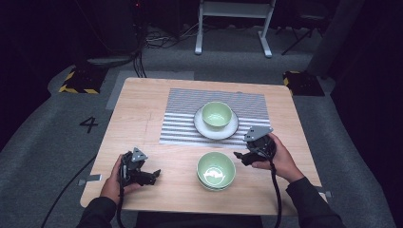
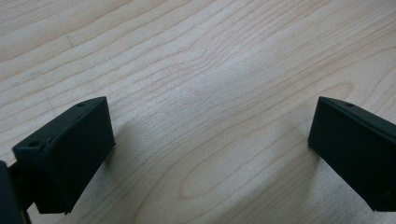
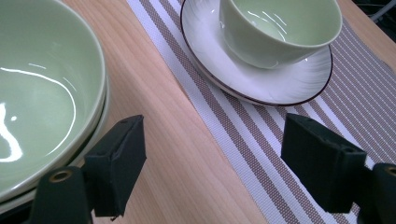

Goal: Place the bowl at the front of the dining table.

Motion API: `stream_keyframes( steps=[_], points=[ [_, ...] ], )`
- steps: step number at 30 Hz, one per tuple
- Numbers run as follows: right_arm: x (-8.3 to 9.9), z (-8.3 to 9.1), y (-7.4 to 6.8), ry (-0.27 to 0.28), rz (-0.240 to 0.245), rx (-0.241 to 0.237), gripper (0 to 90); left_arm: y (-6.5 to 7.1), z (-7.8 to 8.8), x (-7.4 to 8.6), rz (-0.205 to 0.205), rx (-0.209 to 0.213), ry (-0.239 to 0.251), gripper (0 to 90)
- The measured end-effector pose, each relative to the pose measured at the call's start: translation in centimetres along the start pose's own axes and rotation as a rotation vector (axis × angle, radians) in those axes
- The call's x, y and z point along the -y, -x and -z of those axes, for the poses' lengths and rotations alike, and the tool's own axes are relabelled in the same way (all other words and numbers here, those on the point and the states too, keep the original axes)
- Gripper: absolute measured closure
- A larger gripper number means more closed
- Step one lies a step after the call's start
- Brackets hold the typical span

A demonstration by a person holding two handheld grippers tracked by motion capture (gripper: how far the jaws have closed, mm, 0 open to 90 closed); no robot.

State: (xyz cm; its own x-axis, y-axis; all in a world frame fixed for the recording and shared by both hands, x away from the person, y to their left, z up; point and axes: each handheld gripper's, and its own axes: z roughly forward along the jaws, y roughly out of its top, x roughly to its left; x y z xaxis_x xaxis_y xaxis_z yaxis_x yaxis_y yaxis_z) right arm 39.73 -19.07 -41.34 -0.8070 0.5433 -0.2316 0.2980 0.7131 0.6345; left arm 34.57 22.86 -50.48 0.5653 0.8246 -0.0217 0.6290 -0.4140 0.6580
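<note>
While the high view takes in the whole wooden table, with the striped placemat at its far middle and a white plate on it carrying a green bowl, the right gripper view comes in close and shows what the high view leaves doubtful: the near green bowls are a stack of two, a second rim peeping out under the top one. The right gripper sits just beside that stack, at its right edge; its jaws are spread wide, one jaw touching or nearly touching the stack's rim, the other out over the placemat. The left gripper lies well to the left of the stack, jaws also spread apart with nothing between them but bare wood. The stack is cut off at the left in the right gripper view, so its base is hidden
</note>
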Motion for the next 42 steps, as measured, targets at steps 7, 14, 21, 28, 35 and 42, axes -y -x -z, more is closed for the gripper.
stream_keyframes(
  steps=[7,14,21,28,35,42],
  points=[
    [0.4,0.1,-0.5,-0.016,0.018,0.011,21.8,0.0,0.0,0.0,-0.003,-0.001,-0.001,0.2],
    [0.6,0.3,-0.7,-0.013,0.016,-0.004,21.7,0.0,0.0,0.0,-0.003,-0.001,-0.001,0.2],
    [1.2,0.2,-1.1,-0.03,0.03,-0.007,21.4,0.0,0.0,0.0,-0.002,-0.001,-0.002,0.2],
    [1.7,0.3,-1.3,-0.036,0.028,-0.011,21.4,0.0,0.0,0.0,-0.002,-0.001,-0.001,0.2],
    [2.2,0.4,-1.4,-0.044,0.03,-0.005,21.4,0.0,0.0,0.0,-0.002,-0.001,-0.001,0.2],
    [2.7,0.5,-1.7,-0.052,0.043,0.002,21.3,0.0,0.0,0.0,-0.003,-0.001,-0.001,0.2]
  ],
)
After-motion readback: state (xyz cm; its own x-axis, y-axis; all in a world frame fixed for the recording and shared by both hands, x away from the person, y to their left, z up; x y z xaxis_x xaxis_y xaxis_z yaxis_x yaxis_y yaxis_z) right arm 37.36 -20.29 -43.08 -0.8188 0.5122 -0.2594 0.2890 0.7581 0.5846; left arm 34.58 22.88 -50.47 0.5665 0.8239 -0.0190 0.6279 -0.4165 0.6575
